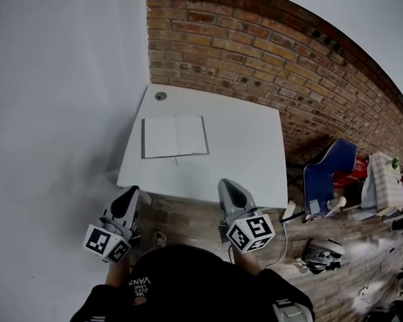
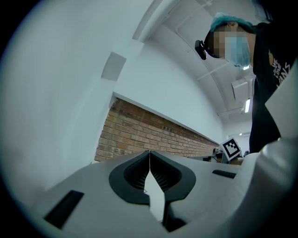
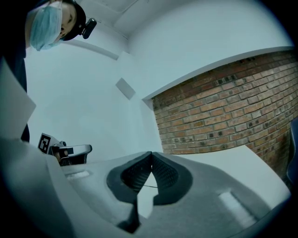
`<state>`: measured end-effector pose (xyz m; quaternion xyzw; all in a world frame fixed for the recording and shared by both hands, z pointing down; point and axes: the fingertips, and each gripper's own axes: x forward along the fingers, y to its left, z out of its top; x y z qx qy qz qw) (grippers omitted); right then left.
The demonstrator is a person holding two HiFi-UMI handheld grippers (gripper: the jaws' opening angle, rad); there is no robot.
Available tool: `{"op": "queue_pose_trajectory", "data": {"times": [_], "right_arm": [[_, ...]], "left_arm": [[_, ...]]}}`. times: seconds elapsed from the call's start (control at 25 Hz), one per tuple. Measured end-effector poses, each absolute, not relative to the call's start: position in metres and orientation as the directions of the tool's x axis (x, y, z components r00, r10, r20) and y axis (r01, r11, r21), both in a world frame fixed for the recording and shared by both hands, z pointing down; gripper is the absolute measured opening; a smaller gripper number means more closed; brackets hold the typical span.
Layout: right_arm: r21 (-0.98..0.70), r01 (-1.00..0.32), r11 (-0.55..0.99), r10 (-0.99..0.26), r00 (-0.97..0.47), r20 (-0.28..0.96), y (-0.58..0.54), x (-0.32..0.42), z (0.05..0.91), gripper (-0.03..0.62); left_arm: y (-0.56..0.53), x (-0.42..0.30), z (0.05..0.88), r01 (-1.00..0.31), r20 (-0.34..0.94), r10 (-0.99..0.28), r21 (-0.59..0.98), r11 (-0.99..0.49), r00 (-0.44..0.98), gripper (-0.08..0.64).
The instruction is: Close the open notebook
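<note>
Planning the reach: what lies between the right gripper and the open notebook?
Only bare table between right gripper and notebook, per the head view.

- The person's black cloth shirt (image 1: pixel 183 276) carries white print (image 1: pixel 140 282), upside down in the head view. The large word reads "VANS"; the smaller lines next to it are too small to read.
- In the left gripper view the same print (image 2: pixel 281 70) is cut off at the shirt's edge and unreadable.
- The white cube on the left tongs (image 1: pixel 129 192) and the white cube on the right tongs (image 1: pixel 228 186) bear black-and-white square markers (image 1: pixel 250 231): patterns only, no letters.
</note>
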<state>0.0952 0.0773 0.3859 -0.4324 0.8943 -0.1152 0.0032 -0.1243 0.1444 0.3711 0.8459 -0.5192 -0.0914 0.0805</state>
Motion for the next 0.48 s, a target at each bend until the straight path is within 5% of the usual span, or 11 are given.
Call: {"op": "queue_pose_trajectory", "data": {"times": [0.48], "right_arm": [[-0.206, -0.840, 0.503, -0.844, -0.528, 0.093, 0.054, 0.051, 0.397, -0.003]], "left_arm": [[0.107, -0.185, 0.384, -0.820, -0.045, -0.848, 0.232, -0.523, 0.528, 0.008]]}}
